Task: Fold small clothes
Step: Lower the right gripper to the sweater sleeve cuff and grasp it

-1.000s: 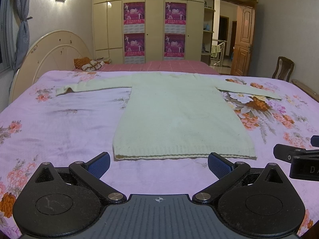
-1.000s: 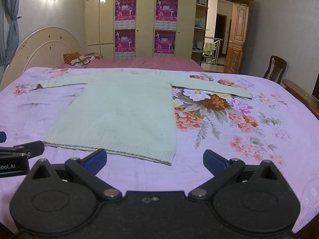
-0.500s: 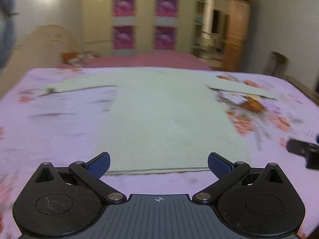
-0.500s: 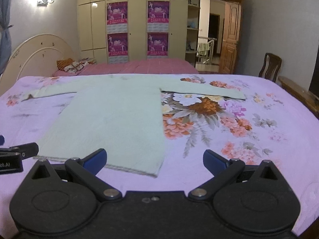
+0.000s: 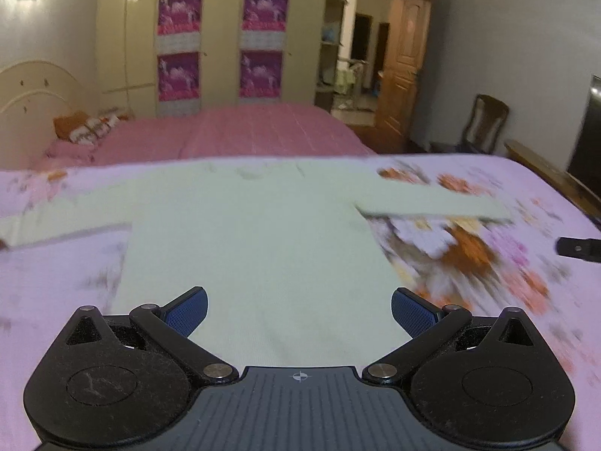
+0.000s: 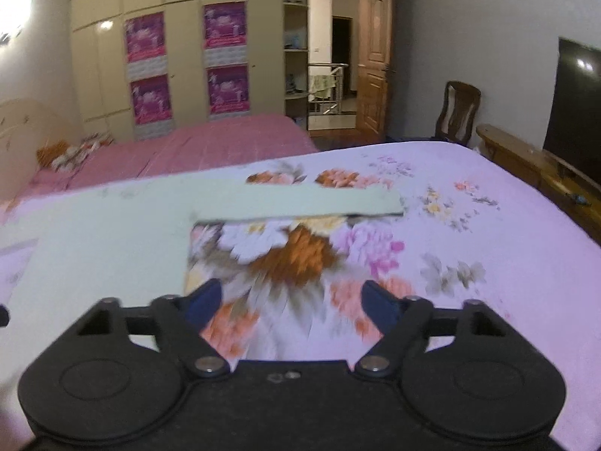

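A pale green long-sleeved sweater (image 5: 259, 233) lies flat on the floral bedspread, sleeves spread to both sides. My left gripper (image 5: 299, 310) is open and empty, low over the sweater's lower body. My right gripper (image 6: 291, 302) is open and empty, over the flowered bedspread just right of the sweater body (image 6: 109, 248), below the right sleeve (image 6: 300, 201). The right gripper's tip also shows at the right edge of the left wrist view (image 5: 578, 248). The sweater's hem is hidden behind both grippers.
The lilac floral bedspread (image 6: 469, 233) covers the bed. A pink bed (image 5: 244, 131) lies behind it, with a wardrobe (image 5: 210, 34) at the wall. A chair (image 6: 456, 112), a wooden bench (image 6: 533, 165) and a dark TV (image 6: 574, 101) stand at the right.
Both grippers have moved forward over the bed. The left one has passed the hem and is now over the sweater body; the right one has swung right, toward the right sleeve. Both stay open.
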Tool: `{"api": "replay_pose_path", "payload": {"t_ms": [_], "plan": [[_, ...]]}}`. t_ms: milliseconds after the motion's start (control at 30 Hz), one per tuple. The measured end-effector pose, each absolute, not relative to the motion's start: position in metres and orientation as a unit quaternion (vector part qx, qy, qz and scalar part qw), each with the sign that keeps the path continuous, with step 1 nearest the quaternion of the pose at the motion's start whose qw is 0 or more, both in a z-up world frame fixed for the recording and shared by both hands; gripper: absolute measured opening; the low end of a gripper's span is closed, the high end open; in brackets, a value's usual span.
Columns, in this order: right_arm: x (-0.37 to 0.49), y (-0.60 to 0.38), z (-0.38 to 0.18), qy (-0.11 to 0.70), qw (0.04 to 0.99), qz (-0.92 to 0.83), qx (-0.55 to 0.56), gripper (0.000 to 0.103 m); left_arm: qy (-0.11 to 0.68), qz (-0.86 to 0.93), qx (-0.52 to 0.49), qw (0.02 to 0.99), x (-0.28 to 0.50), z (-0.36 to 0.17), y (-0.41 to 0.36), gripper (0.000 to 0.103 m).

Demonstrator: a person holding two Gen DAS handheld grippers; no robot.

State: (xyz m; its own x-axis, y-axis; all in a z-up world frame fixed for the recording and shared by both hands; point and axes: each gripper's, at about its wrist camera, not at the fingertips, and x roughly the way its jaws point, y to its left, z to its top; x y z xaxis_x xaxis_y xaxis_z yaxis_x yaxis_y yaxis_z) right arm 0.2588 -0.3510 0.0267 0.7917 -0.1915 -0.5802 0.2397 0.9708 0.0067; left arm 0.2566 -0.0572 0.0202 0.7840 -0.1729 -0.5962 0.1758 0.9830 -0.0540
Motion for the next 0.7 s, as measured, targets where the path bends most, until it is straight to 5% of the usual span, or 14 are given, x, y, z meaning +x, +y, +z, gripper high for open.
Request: {"api": "replay_pose_path", "payload": {"t_ms": [233, 467, 700], "plan": [[0.37, -0.442, -0.014, 0.296, 0.934, -0.122, 0.156, 0.042, 0.305, -0.031, 0.03, 0.951, 0.36, -0.01, -0.055, 0.103], [0.437, -0.54, -0.086, 0.283, 0.893, -0.163, 0.309, 0.029, 0.296, -0.022, -0.003, 0.955, 0.412, -0.041, -0.045, 0.103], [0.442, -0.574, -0.115, 0.253, 0.882, -0.181, 0.355, 0.027, 0.325, -0.002, -0.013, 0.946, 0.437, -0.058, -0.032, 0.103]]}}
